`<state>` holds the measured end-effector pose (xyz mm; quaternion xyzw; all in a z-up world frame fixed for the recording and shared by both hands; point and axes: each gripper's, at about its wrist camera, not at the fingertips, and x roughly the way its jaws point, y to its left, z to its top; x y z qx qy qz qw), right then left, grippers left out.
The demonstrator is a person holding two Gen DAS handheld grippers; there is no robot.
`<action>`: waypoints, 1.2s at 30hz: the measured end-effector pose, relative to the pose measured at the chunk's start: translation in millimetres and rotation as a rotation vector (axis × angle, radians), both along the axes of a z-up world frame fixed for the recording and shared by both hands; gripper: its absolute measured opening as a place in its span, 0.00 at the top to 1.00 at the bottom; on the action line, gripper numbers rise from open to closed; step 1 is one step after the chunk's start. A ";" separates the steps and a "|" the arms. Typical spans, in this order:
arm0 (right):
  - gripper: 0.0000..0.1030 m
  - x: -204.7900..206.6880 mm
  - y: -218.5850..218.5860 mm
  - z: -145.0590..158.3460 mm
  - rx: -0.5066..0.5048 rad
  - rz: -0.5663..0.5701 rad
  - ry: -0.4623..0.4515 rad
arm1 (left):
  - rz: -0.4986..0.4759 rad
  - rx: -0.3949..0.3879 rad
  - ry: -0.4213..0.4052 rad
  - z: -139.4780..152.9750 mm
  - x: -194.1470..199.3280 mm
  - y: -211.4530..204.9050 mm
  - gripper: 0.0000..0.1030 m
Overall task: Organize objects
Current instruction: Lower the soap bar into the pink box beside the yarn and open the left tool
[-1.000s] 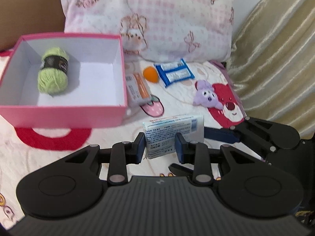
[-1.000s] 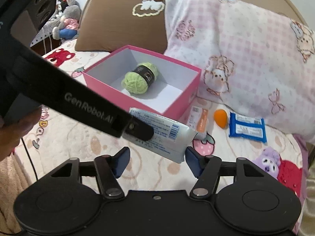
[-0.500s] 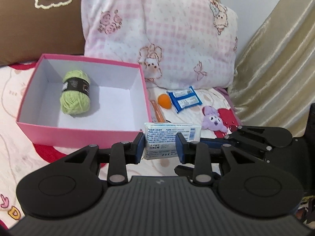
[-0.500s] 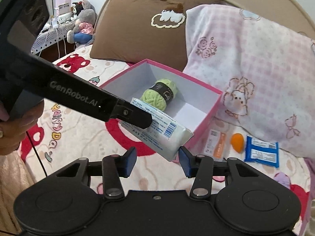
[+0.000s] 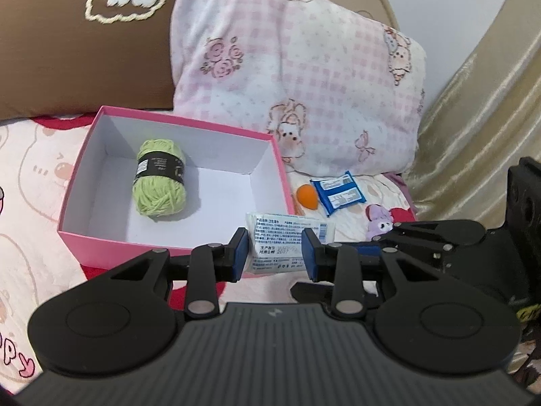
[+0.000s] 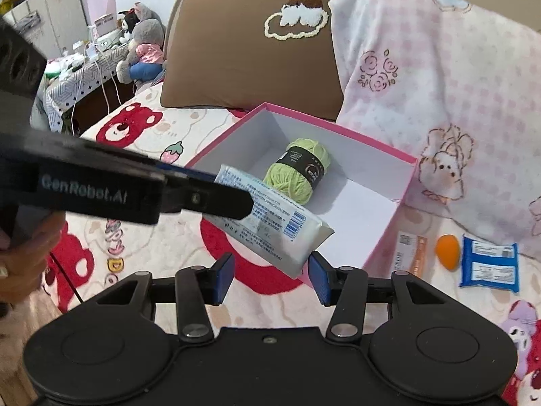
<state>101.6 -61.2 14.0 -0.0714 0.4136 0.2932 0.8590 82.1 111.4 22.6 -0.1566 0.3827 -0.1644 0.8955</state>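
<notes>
On a bed with a cartoon-print sheet (image 5: 30,176), the left gripper (image 5: 275,253) has its fingers clamped on a white tissue pack (image 5: 287,245) held just short of the pink box (image 5: 175,242), the right gripper (image 6: 272,279) gaping empty; next, probably, carry it over the rim beside the green yarn (image 5: 159,182) and release.

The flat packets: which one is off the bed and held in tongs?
The white packet, printed with a barcode, gripped by the left tongs. The blue packet and the orange-striped packet lie on the bedsheet.

Both wrist cameras look forward along their fingers, close above the bed, sharing the pink box (image 5: 280,169) (image 6: 407,182) and pillows (image 5: 304,77).
</notes>
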 end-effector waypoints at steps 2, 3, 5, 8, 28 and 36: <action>0.47 7.5 5.6 0.0 0.002 0.007 -0.002 | 0.009 -0.005 0.011 -7.3 5.3 6.9 0.69; 0.47 11.5 8.3 -0.4 0.006 0.010 0.000 | 0.017 -0.010 0.019 -11.5 8.8 11.1 0.69; 0.46 20.2 13.9 -3.0 0.019 0.025 0.016 | 0.037 -0.019 0.028 -18.9 16.3 19.9 0.69; 0.46 34.5 21.0 -9.0 0.033 0.033 0.033 | 0.055 -0.026 0.039 -27.8 25.0 31.3 0.69; 0.46 131.7 45.2 -85.3 0.067 -0.043 0.286 | 0.088 -0.004 0.172 -90.8 100.8 54.3 0.70; 0.46 148.7 55.8 -114.4 0.066 -0.054 0.334 | 0.102 -0.026 0.221 -116.8 112.4 67.8 0.70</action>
